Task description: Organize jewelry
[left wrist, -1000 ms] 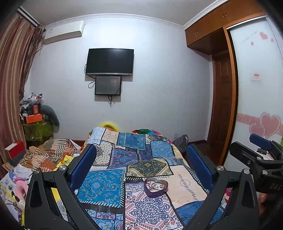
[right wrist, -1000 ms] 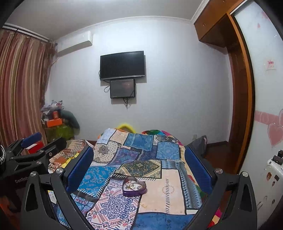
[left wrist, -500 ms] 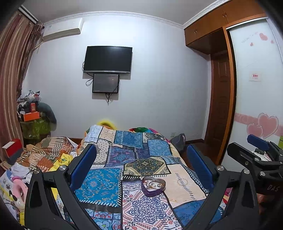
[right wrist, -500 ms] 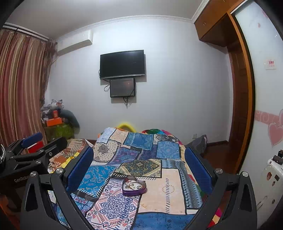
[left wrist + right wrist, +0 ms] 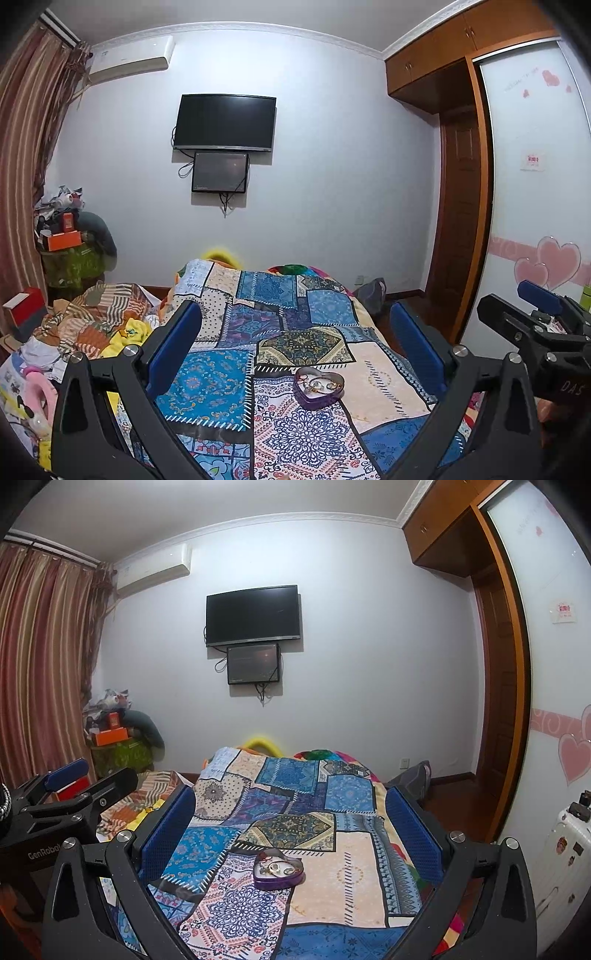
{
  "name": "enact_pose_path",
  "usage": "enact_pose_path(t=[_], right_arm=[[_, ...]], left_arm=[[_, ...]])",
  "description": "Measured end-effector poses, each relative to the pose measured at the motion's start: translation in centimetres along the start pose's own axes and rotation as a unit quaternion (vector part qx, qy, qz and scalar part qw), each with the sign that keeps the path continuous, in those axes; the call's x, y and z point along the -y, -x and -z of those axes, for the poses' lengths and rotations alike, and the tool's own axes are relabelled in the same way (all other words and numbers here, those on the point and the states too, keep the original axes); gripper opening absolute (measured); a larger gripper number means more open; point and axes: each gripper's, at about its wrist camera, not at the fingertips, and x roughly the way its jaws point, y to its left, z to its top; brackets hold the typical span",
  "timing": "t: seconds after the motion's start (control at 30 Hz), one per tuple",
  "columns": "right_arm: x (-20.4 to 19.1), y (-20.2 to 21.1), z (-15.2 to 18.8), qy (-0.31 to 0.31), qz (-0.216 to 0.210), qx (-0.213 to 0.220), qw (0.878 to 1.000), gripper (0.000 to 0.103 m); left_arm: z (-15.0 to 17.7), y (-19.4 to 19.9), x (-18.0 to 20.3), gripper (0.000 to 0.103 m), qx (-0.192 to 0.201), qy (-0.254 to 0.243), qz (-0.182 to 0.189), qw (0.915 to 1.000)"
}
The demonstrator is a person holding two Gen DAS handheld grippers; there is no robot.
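Note:
A purple heart-shaped box (image 5: 319, 387) (image 5: 278, 873) lies open on the patchwork bedspread (image 5: 218, 384) (image 5: 354, 871), with rings and small jewelry inside. My left gripper (image 5: 295, 332) hangs open above the bed, well short of the box, nothing between its blue pads. In the same way my right gripper (image 5: 290, 812) stands open and empty, the box low between its fingers. Each gripper shows in the other's view: the right one (image 5: 535, 314) at the right edge, the left one (image 5: 66, 786) at the left edge.
Crumpled clothes and bedding (image 5: 99, 321) pile up left of the bed. A cluttered stand with an orange box (image 5: 62, 240) sits by the striped curtain (image 5: 40, 672). A TV (image 5: 224, 122) hangs on the far wall. A wardrobe with heart stickers (image 5: 539, 221) lines the right side.
Both views have shifted slightly; the box sits a little lower and more to the left in the left wrist view. Both grippers stay open and empty.

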Motion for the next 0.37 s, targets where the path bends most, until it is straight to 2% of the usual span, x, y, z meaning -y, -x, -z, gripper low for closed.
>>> enact_pose_path(t=[0.37], right_arm=[[0.13,-0.42,0.02,-0.006,0.004,-0.004,1.0,0.102]], left_arm=[[0.35,-0.17,0.08,0.102,-0.004,-0.006,0.007,1.0]])
